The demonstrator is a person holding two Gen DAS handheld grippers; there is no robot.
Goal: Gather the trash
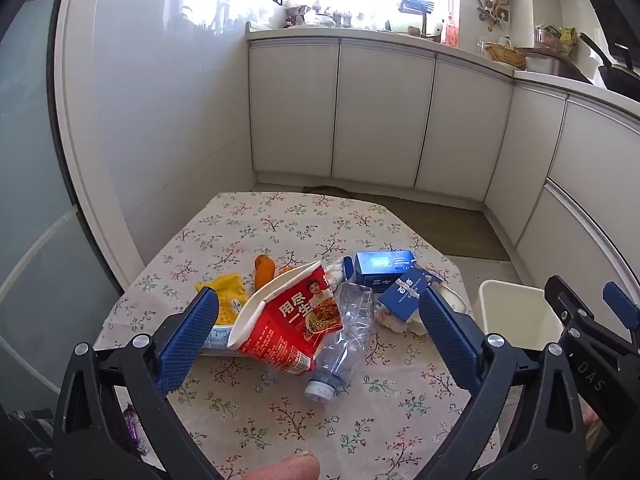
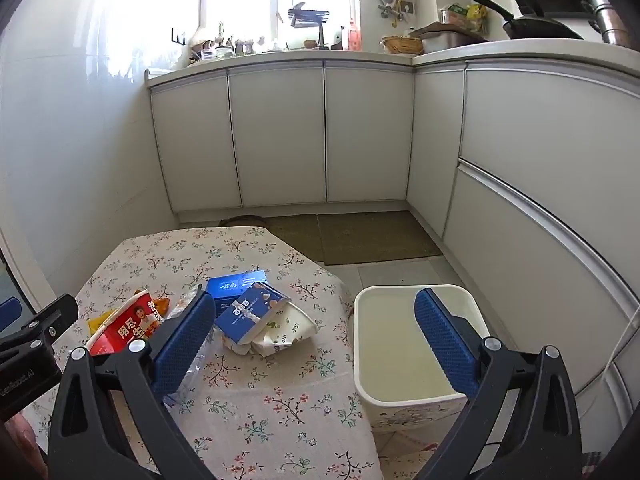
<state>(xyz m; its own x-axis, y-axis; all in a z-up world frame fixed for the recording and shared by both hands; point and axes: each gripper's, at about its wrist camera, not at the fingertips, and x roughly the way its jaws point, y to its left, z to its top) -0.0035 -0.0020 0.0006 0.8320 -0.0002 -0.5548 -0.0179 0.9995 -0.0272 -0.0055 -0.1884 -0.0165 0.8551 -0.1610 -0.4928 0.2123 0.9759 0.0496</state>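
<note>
Trash lies in a heap on the floral table [image 1: 280, 412]: a crushed red noodle cup [image 1: 288, 320], a clear plastic bottle [image 1: 344, 336], a yellow wrapper [image 1: 226, 292], an orange piece [image 1: 265, 269], two blue cartons [image 1: 382, 266] [image 1: 404, 296] and a crumpled paper cup [image 2: 280, 330]. My left gripper [image 1: 316, 312] is open above the noodle cup and bottle. My right gripper [image 2: 314, 320] is open and empty, over the table's right edge. The white bin [image 2: 400, 344] stands beside the table, empty inside.
White kitchen cabinets [image 2: 320, 132] line the back and right, with a cluttered counter [image 2: 320, 50] above. Brown mats [image 2: 372, 238] lie on the floor beyond the table. A white wall [image 1: 152, 120] runs along the table's left side.
</note>
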